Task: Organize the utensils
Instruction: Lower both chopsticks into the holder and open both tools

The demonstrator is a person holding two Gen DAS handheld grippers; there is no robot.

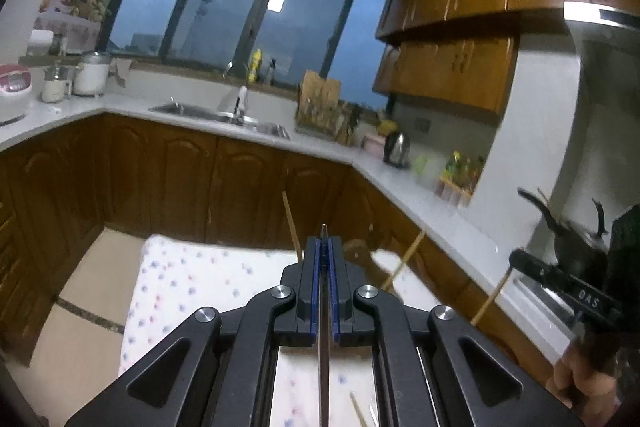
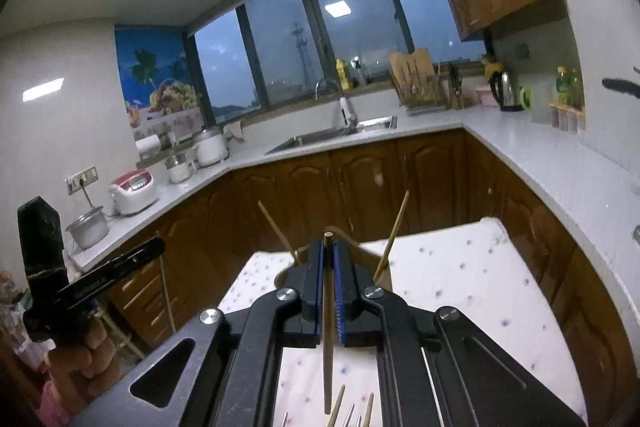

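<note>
Left wrist view: left hand-held gripper [image 1: 325, 241] clenched on a thin metal utensil [image 1: 324, 359], right hand-held gripper [image 2: 328, 247] grasping a wooden chopstick [image 2: 328, 343]; both mid-carry, next need dropping into the holder [image 2: 340, 251] ahead

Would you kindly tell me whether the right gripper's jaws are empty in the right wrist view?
No, the right gripper has its jaws shut on a thin wooden chopstick running lengthwise between the blue pads.
</note>
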